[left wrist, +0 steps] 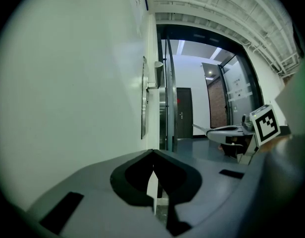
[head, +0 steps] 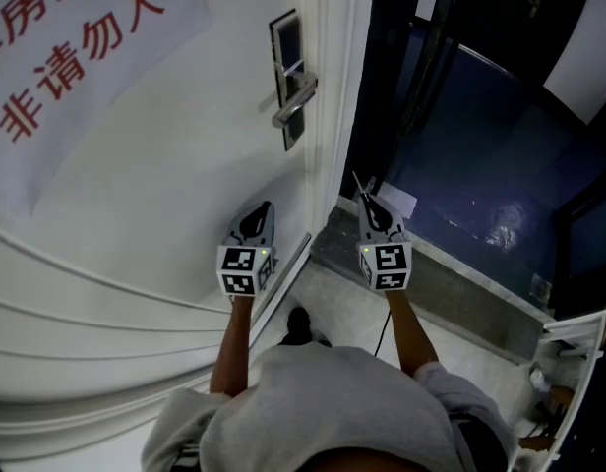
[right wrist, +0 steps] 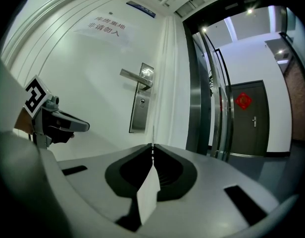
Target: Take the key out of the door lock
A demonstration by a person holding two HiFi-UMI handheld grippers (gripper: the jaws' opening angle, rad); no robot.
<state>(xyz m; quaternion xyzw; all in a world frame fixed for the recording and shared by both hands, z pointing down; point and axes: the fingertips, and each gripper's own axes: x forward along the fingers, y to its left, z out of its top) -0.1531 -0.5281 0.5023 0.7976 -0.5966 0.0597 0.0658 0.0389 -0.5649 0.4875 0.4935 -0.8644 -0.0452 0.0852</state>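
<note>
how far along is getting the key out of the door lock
Done, it seems: the lock under the handle shows no key. In hand: the right tongs pinch a thin strip, likely the key, clear of the door. Remaining: nothing obvious.

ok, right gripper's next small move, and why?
Probably just keep the right gripper shut and ease it back from the door. A thin blade, apparently the key, already stands in its closed tips, and nothing sticks out of the lock plate.
</note>
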